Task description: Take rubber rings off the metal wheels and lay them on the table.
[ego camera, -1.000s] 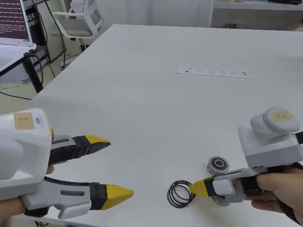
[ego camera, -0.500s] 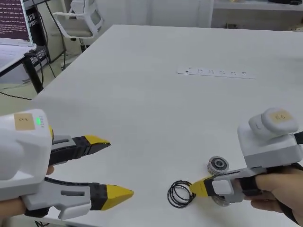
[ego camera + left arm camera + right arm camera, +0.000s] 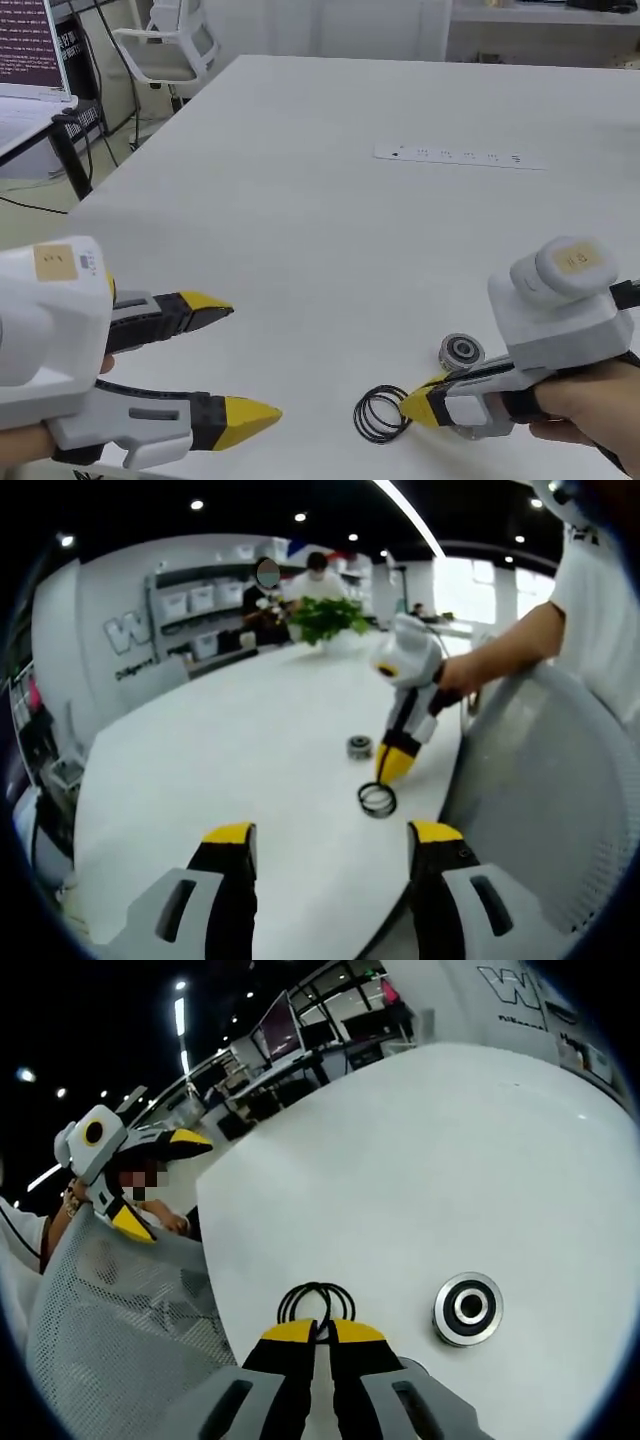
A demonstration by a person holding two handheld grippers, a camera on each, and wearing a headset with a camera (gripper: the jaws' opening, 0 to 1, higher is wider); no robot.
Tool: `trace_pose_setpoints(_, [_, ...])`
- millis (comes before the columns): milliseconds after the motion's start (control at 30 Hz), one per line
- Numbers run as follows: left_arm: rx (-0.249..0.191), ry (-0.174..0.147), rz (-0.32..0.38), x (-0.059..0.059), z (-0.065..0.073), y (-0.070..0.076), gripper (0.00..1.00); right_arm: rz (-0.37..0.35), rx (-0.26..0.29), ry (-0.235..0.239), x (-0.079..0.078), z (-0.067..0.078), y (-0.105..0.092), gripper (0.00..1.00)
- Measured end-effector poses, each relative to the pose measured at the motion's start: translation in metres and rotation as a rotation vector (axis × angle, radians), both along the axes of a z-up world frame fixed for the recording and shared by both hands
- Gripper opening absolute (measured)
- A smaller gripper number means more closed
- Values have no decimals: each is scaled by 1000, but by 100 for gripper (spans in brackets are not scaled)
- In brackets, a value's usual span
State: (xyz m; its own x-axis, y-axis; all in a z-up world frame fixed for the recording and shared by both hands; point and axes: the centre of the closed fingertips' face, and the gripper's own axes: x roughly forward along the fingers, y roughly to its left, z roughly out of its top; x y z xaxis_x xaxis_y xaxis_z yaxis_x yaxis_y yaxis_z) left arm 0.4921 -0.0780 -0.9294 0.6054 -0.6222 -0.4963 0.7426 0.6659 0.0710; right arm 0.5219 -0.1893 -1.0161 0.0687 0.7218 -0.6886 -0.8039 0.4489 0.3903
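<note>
Rings (image 3: 380,411): unmoved on desk (image 3: 330,200) by 1 wheel (image 3: 460,350); right claw (image 3: 415,405) closed at their edge, housing newly tipped, laying likely done; left claw (image 3: 250,358) agape, empty.

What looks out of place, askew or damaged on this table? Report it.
Nothing stands out. The black rubber rings lie in a loose overlapping bunch on the white table at the shut right gripper tips, the metal wheel lies flat beside them, and a power strip lies farther back.

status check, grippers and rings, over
Left gripper open, hovering. Right gripper shut, tips at the rubber rings on the table, metal wheel beside them. Power strip far back, not in the way.
</note>
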Motion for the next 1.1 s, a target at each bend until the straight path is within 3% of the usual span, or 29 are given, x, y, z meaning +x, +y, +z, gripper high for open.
trace_pose_setpoints(433, [4, -6, -4, 1, 3, 1, 62, -39, 48, -33, 12, 18, -2, 7])
trace_pose_setpoints(500, [2, -7, -1, 1, 3, 2, 63, -37, 50, -54, 13, 25, -2, 10])
trace_pose_setpoints(667, [-5, -11, 5, 0, 5, 4, 64, -37, 139, -63, 11, 51, 8, 20])
trace_pose_setpoints(867, [-11, -21, 9, 0, 8, 6, 66, 1, 155, -87, 1, 70, 6, 31])
trace_pose_setpoints(1000, [-28, -29, 3, -1, 13, 5, 67, 26, 193, -163, -2, 90, 3, 38])
trace_pose_setpoints(1100, [-37, -31, 2, -1, 15, 6, 70, 21, 216, -188, -4, 100, -2, 48])
